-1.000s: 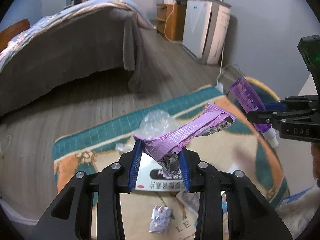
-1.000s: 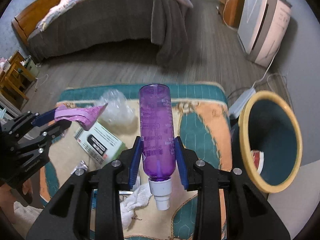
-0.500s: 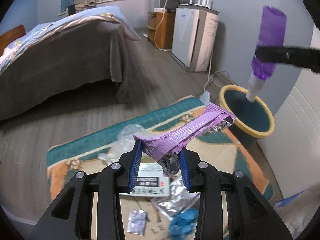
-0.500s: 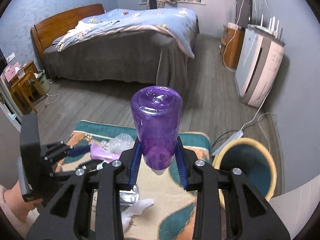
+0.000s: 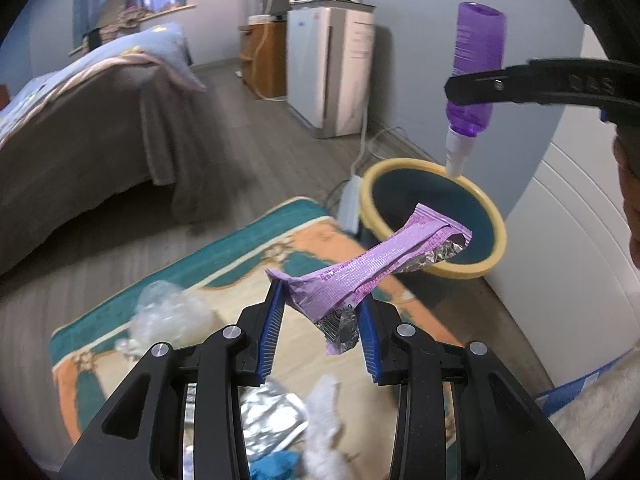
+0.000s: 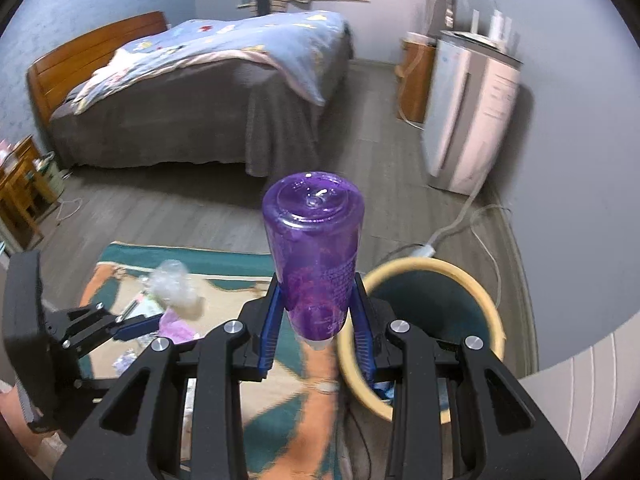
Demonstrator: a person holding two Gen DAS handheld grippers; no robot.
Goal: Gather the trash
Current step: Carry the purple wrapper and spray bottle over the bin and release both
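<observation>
Landmark: the bin [image 5: 494,254], a yellow-rimmed tub with a dark inside, standing on the floor beside the rug [image 5: 256,240]. On the rug, left of the bin, lie a clear plastic wad [image 5: 168,316], foil [image 5: 272,416] and a white tissue [image 5: 324,400]. The left gripper [image 5: 320,320] is clenched on a purple wrapper [image 5: 376,264], whose far end reaches over the bin's near rim. The right gripper [image 6: 314,320] clasps a purple bottle [image 6: 314,256], held cap down; in the left view its white nozzle hangs above the bin's far rim. A bed [image 6: 192,92] stands well beyond the bin.
</observation>
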